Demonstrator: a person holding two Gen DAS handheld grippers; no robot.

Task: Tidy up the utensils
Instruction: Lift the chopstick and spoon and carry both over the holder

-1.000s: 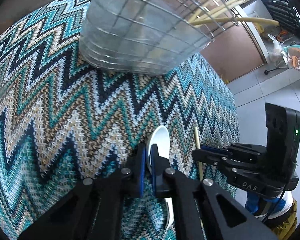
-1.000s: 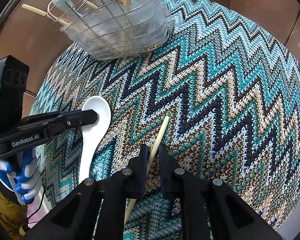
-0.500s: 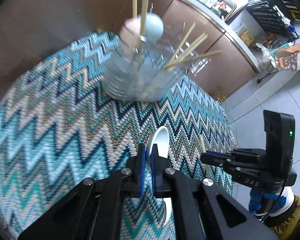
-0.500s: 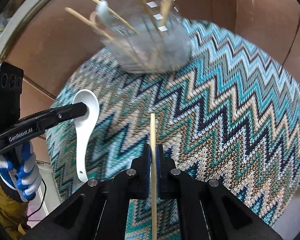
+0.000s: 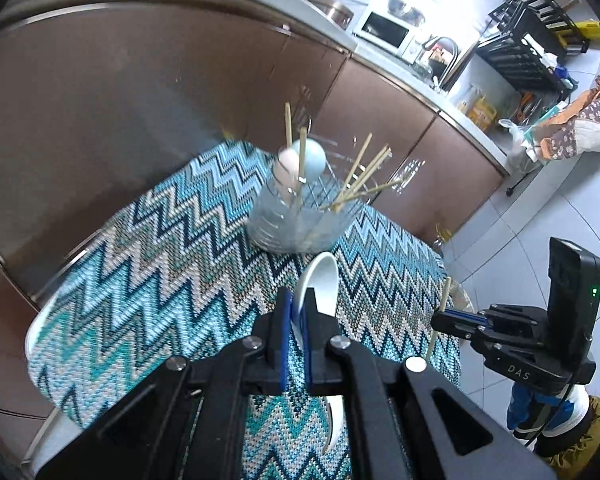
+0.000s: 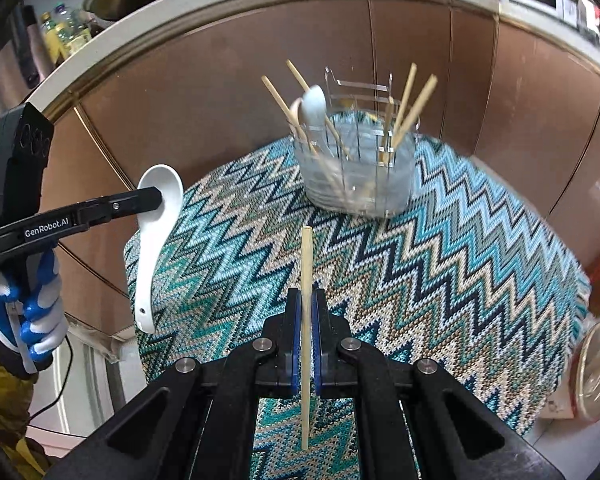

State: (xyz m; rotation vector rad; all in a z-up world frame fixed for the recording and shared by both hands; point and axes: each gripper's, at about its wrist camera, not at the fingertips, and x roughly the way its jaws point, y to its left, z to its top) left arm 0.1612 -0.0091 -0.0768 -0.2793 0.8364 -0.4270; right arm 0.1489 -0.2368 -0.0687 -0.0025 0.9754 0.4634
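Observation:
My left gripper (image 5: 295,305) is shut on a white ceramic spoon (image 5: 318,280) and holds it in the air above the zigzag cloth; it also shows in the right wrist view (image 6: 156,200) with the spoon (image 6: 152,248) hanging down. My right gripper (image 6: 306,300) is shut on a wooden chopstick (image 6: 306,264) held upright above the cloth; it shows in the left wrist view (image 5: 440,318) with the chopstick (image 5: 444,292). A wire utensil basket (image 6: 356,160) at the far side holds several chopsticks and two spoons; it also shows in the left wrist view (image 5: 300,216).
The table has a blue zigzag knit cloth (image 6: 420,280). Brown cabinet fronts (image 6: 204,92) stand close behind the basket. A clear lidded container (image 6: 592,376) sits at the right table edge. Tiled floor (image 5: 540,216) lies to the right.
Both grippers have lifted up and back from the cloth, carrying the spoon and the chopstick. The basket now looks farther away and smaller.

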